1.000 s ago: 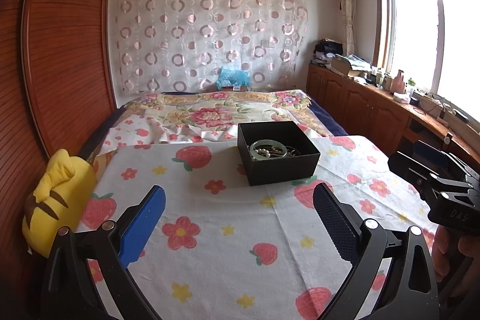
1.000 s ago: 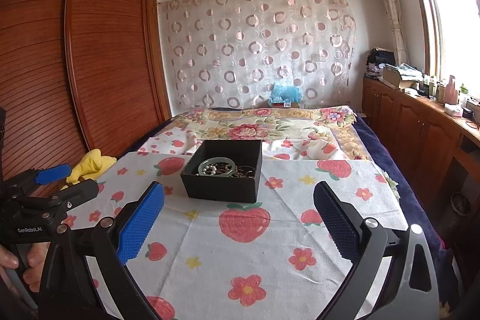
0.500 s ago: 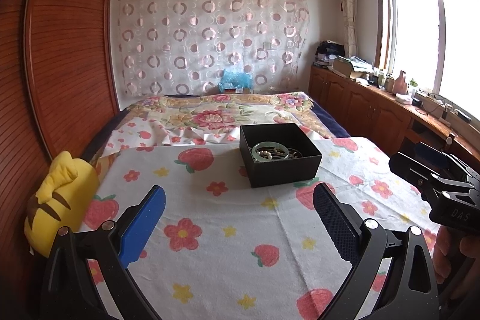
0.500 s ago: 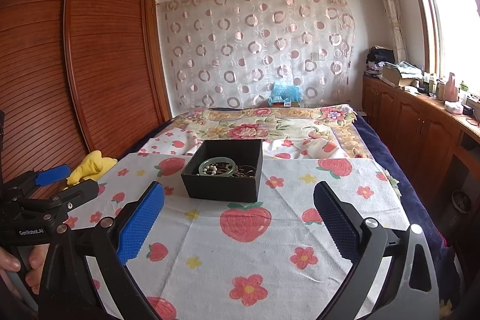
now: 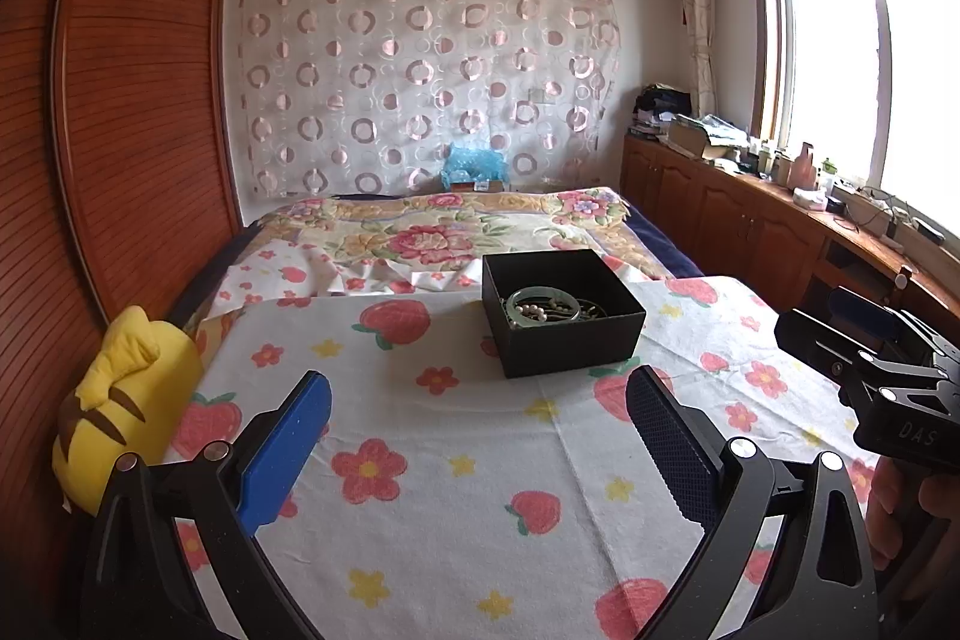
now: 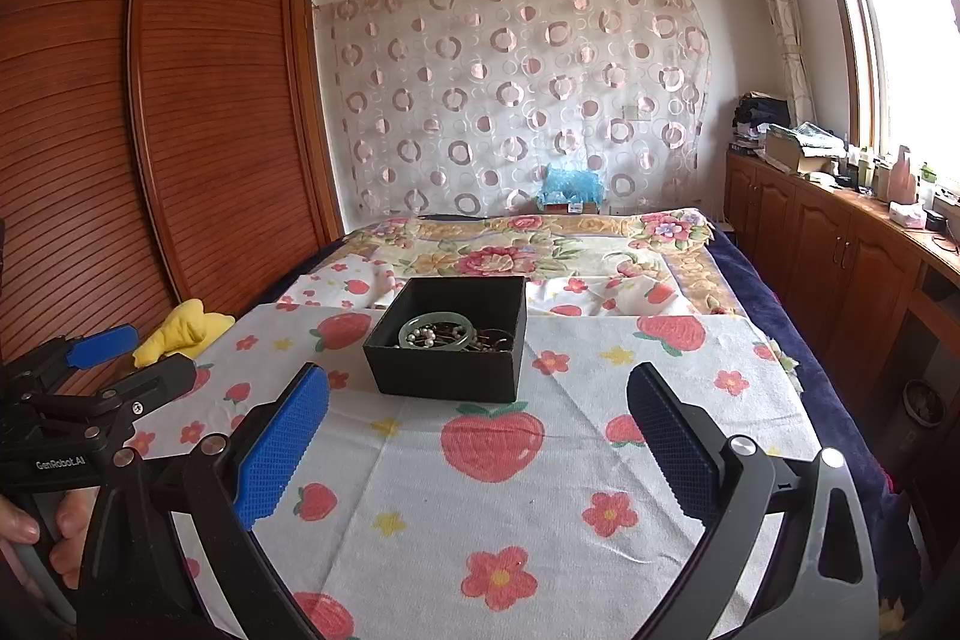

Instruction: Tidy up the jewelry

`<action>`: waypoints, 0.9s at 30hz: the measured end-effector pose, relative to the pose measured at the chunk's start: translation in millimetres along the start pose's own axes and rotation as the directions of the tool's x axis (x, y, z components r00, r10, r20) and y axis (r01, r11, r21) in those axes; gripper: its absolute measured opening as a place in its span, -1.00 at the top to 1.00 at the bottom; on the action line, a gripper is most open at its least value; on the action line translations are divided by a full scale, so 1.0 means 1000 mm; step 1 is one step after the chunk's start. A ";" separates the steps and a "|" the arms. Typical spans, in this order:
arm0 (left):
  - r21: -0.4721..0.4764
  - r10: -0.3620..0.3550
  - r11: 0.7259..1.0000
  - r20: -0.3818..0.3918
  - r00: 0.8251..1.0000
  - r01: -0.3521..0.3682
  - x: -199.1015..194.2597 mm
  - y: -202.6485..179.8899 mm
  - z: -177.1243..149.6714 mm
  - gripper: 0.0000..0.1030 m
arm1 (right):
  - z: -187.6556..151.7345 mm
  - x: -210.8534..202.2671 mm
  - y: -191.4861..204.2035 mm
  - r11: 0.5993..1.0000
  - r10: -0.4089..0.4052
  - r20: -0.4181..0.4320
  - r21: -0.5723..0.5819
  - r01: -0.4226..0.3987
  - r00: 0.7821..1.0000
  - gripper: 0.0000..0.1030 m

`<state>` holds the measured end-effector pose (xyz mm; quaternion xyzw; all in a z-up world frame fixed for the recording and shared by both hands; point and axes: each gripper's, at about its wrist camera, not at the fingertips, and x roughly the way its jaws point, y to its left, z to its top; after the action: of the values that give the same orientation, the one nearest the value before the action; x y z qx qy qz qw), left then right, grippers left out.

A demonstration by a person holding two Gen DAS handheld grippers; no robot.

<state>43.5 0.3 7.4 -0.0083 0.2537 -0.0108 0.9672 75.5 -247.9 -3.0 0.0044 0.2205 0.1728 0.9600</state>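
Little has moved since one second ago: in the left wrist view the open black cardboard box (image 5: pixel 563 311) sits a bit more to the right, and the room a bit lower. Both grippers hover over the white cloth with printed strawberries and flowers (image 5: pixel 456 454) on the bed. Left gripper (image 5: pixel 477 451) has its blue-padded fingers wide apart and holds nothing; right gripper (image 6: pixel 477 451) is the same, fingers spread and empty. Inside the box lie a pale green bangle (image 6: pixel 440 331) and a string of white pearls (image 6: pixel 423 338), with other tangled pieces I cannot tell apart. At the far left a yellow plush toy (image 5: pixel 123 403) rests beside the wooden wardrobe (image 5: pixel 138 100).
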 end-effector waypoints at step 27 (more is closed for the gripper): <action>0.002 0.002 1.000 0.002 1.000 -0.002 0.001 -0.001 -0.003 -0.85 | 0.001 -0.001 -0.001 1.000 0.000 0.001 0.002 0.000 1.000 -0.95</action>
<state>43.1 -0.5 4.4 -0.0071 0.2527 -0.0101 0.9675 75.6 -249.2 -2.4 0.0055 0.2200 0.1723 0.9601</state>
